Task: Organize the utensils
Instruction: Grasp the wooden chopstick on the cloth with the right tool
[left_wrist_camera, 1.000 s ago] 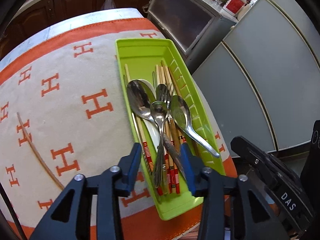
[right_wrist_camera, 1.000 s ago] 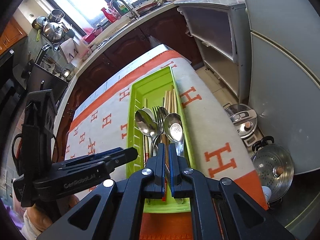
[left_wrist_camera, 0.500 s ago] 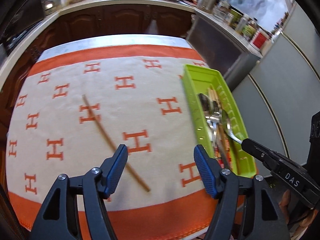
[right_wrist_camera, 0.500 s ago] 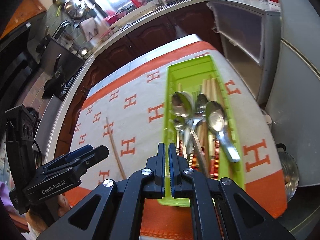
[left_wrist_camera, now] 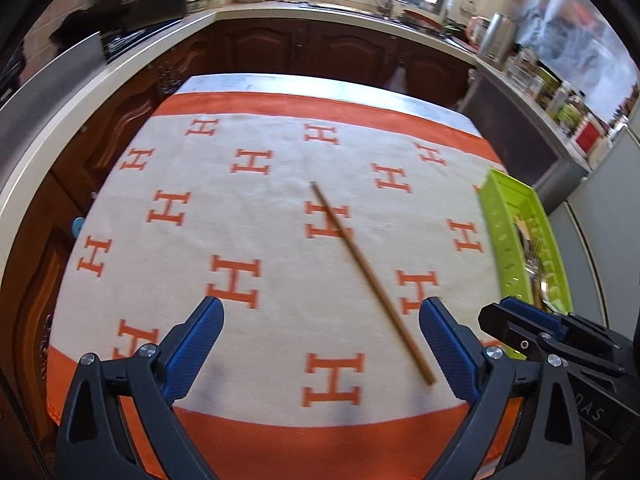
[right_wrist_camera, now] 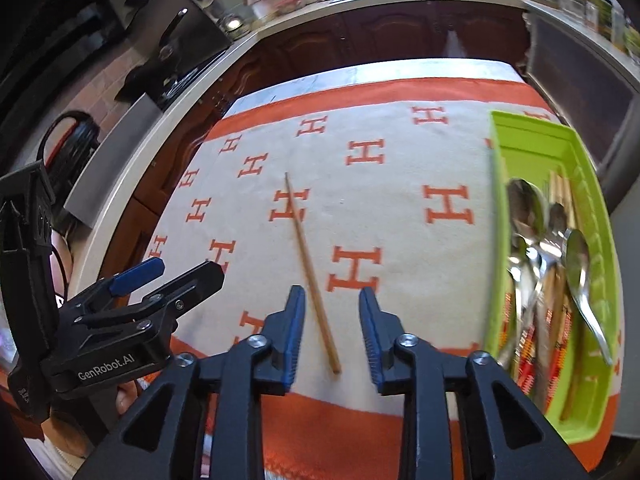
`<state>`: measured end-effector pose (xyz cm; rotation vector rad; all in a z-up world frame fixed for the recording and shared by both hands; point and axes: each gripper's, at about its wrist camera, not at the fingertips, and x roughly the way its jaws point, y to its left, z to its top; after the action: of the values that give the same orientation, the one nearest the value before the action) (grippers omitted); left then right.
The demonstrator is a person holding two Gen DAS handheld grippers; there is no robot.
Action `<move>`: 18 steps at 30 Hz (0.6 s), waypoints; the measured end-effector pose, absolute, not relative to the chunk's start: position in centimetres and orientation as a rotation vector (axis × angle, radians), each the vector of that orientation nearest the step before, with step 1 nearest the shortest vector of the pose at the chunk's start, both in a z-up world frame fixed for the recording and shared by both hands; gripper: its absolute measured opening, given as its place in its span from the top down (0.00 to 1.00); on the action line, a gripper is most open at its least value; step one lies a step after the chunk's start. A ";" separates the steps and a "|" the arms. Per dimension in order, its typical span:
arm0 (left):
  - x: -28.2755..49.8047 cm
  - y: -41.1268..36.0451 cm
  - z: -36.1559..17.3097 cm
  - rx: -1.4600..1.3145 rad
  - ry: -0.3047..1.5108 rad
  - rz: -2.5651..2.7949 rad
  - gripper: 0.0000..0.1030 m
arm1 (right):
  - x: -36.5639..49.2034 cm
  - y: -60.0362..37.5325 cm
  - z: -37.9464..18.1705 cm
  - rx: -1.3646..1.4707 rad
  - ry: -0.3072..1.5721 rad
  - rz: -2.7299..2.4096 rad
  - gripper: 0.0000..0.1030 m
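Left gripper tilts down over the surface, a cream cloth with orange letters amid kitchen cabinets; its fingers are spreading wide and empty, the lone chopstick lying between them untouched, the green tray at far right. Right gripper likewise tilts down, its fingers opening, empty, on either side of the chopstick's near end without touching, beside the tray of spoons.
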<state>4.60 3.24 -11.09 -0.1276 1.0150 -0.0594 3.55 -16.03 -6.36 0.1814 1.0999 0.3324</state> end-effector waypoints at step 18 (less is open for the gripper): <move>6.7 10.6 -15.1 -0.261 1.060 0.103 0.06 | 10.7 -5.5 -15.3 -0.113 1.223 0.350 0.59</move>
<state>6.69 10.64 -15.13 -0.2613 1.0598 0.1028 10.68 -5.55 -15.26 -0.1134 1.2226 0.3505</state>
